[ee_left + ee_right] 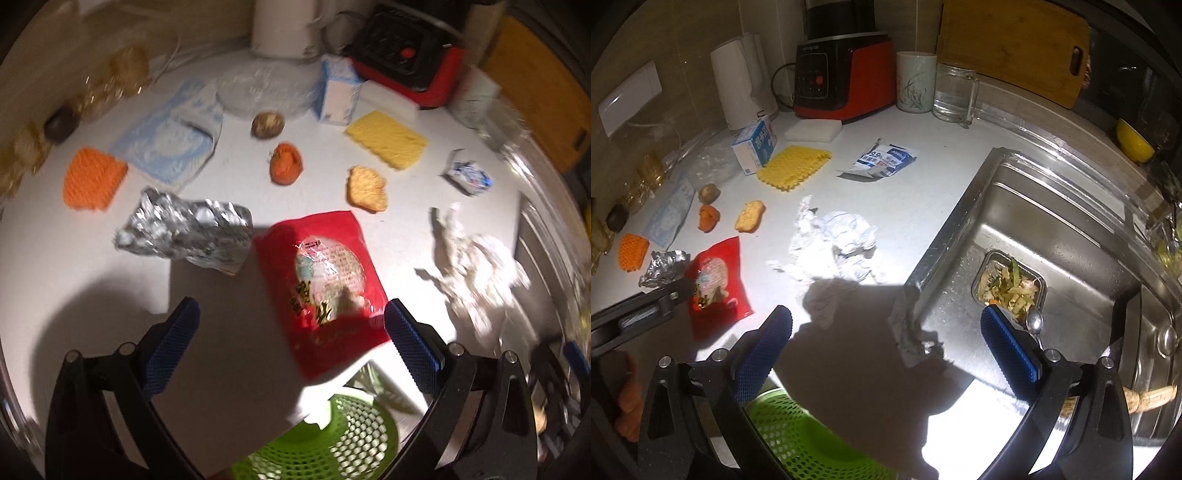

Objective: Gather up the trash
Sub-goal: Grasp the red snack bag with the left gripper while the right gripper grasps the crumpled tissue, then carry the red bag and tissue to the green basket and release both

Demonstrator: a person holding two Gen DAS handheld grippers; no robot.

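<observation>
Overhead, the left gripper (291, 332), jaws spread wide, lines up on the red wrapper (317, 280); the right gripper (886, 336) waits, jaws likewise parted, near the green basket (798, 439).

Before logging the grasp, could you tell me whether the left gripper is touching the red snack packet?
Cannot tell. In the left wrist view the open left gripper frames the red snack packet, but blur hides any contact.

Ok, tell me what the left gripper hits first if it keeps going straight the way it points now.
Most likely the red snack wrapper. The left gripper has open, empty jaws, and the wrapper lies flat on the white counter right ahead between them. The crumpled foil sits off to the left of that line. Depth is hard to judge.
</observation>
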